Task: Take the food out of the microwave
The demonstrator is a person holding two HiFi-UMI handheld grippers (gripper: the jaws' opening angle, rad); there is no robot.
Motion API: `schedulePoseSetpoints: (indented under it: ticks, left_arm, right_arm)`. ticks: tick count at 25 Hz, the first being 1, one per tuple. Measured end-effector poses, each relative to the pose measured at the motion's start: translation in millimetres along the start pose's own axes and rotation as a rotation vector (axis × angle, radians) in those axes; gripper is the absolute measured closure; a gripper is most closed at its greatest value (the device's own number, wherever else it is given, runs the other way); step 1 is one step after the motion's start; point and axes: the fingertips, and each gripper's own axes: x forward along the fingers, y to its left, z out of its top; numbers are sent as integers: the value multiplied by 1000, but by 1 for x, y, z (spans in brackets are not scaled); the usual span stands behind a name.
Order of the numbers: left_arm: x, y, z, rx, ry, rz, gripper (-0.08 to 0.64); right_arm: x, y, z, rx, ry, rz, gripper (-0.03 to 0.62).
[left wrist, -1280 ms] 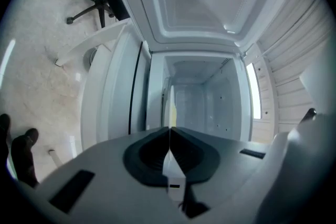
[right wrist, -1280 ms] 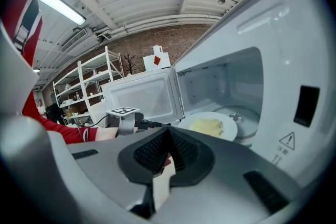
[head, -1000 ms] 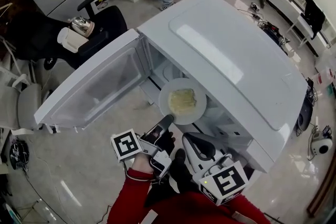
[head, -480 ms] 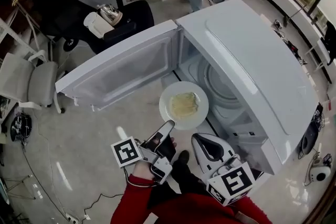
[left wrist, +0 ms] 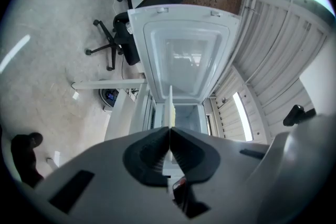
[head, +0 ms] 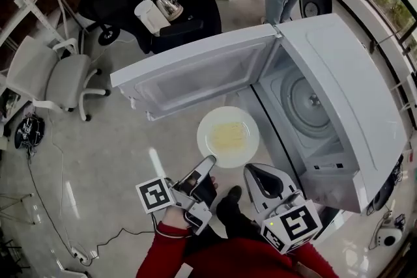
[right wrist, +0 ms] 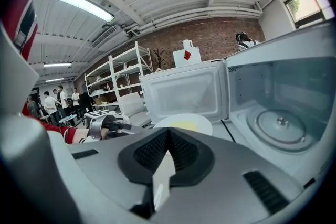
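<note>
White plate (head: 228, 152) with yellow food (head: 228, 135) sits outside the microwave (head: 352, 101), between its open door (head: 195, 75) and you. Your left gripper (head: 207, 163) is clenched on the plate's near rim. Your right gripper (head: 251, 170), just right of it and clear of the plate, has its jaws pressed together on nothing. The turntable (head: 311, 101) shows inside the microwave.
</note>
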Motion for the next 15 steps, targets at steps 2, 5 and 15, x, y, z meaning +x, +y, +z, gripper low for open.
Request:
schedulePoseSetpoints:
  ticks: [2, 5, 15]
  left_arm:
    - [-8, -1, 4, -6, -22, -1, 545]
    - [-26, -2, 9, -19, -58, -7, 545]
    - [-115, 4, 43, -40, -217, -19, 545]
  right_arm:
    - [5, 6, 2, -9, 8, 18, 581]
    - [11, 20, 2, -20, 17, 42, 581]
    - [49, 95, -1, -96, 49, 180, 581]
